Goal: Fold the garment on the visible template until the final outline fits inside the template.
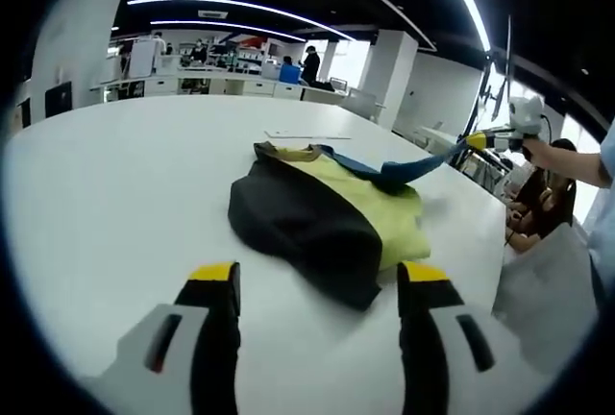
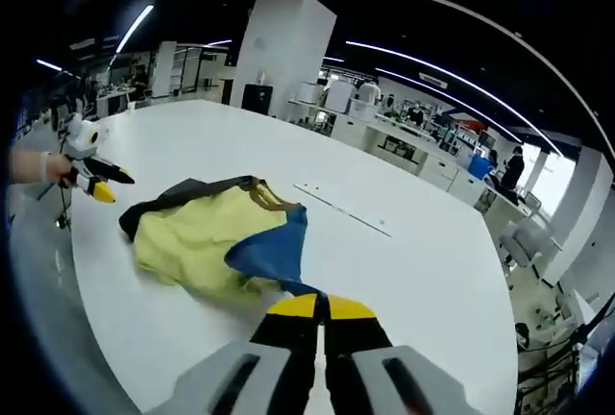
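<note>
Your garment [image 1: 327,228] lies bunched on the white worktop [image 1: 115,194], in the middle of the left gripper view, with a dark panel nearest you, a yellow body behind it and a blue sleeve [image 1: 408,170] drawn out toward the upper right. Your right gripper [image 2: 319,307] has its yellow-tipped fingers together and clamped on the end of that blue sleeve [image 2: 274,252], at the lower middle of the right gripper view. Your left gripper [image 1: 319,280] hangs just short of the dark edge with its fingers well apart and nothing between them. Judging by the loose, uneven heap, the fold is at an early stage: no neat outline is formed yet. A thin outline [image 2: 343,208] on the worktop past the garment may be the template, but I cannot tell for sure. The right gripper view shows the yellow side and your left gripper [image 2: 96,184] at the left edge; the left gripper view shows the dark panel more fully.
</note>
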`<control>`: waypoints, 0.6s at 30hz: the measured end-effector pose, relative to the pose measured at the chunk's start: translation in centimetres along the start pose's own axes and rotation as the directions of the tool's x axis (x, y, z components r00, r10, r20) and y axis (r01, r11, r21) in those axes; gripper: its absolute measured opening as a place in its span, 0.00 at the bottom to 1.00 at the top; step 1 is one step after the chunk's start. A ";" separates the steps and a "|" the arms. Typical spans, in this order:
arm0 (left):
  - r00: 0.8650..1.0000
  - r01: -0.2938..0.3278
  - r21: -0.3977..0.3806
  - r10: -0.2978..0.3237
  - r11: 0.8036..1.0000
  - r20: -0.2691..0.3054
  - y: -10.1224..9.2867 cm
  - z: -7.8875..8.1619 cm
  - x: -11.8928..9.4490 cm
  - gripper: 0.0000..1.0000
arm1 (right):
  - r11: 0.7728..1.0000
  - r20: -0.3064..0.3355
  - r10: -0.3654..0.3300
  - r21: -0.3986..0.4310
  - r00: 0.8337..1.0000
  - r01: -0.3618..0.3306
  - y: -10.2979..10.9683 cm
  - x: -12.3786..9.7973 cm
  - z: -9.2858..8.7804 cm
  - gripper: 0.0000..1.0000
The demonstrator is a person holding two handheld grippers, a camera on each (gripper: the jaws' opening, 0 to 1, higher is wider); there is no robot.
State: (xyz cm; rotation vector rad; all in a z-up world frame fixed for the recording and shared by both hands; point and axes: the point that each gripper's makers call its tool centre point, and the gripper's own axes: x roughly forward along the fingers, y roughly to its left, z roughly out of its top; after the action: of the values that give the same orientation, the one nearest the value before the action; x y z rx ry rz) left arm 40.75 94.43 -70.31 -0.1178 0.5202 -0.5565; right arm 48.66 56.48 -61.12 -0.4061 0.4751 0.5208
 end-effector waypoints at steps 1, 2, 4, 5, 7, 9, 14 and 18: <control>1.000 0.001 0.000 -0.001 1.000 -0.001 0.0 0.0 0.1 0.63 | 1.000 -0.004 -0.006 0.002 1.000 0.006 -0.4 0.0 -0.1 0.00; 1.000 0.001 0.001 -0.001 1.000 -0.001 0.0 0.0 0.1 0.64 | 1.000 -0.012 -0.014 0.004 1.000 0.014 -0.9 0.0 -0.3 0.00; 1.000 0.001 0.001 -0.001 1.000 -0.003 0.1 0.1 0.3 0.64 | 1.000 -0.028 -0.026 0.008 0.999 0.026 -1.9 0.2 -0.7 0.00; 1.000 0.002 0.002 -0.002 1.000 -0.004 0.1 0.1 0.3 0.64 | 0.999 -0.037 -0.034 0.009 0.999 0.035 -2.6 0.3 -1.0 0.00; 1.000 0.001 0.007 -0.001 1.000 -0.005 0.1 0.3 0.4 0.64 | 0.998 -0.070 -0.044 0.030 0.997 0.047 -3.8 0.5 -1.6 0.00; 1.000 0.003 0.016 -0.003 1.000 -0.010 0.3 0.4 0.5 0.64 | 0.998 -0.082 -0.046 0.041 0.996 0.049 -4.7 0.8 -1.9 0.00; 1.000 -0.007 0.029 0.007 1.000 -0.012 1.0 1.1 0.6 0.64 | 0.995 -0.137 -0.051 0.079 0.989 0.062 -7.1 1.3 -3.2 0.00; 1.000 -0.014 0.029 0.014 0.999 -0.015 1.3 1.2 0.7 0.64 | 0.992 -0.195 -0.066 0.093 0.979 0.086 -10.6 2.6 -4.9 0.00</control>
State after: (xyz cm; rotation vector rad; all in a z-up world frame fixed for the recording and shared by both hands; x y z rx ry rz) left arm 42.49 95.12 -69.96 -0.0823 0.5275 -0.5514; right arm 54.98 46.64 -63.87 -0.3770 0.6663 0.3831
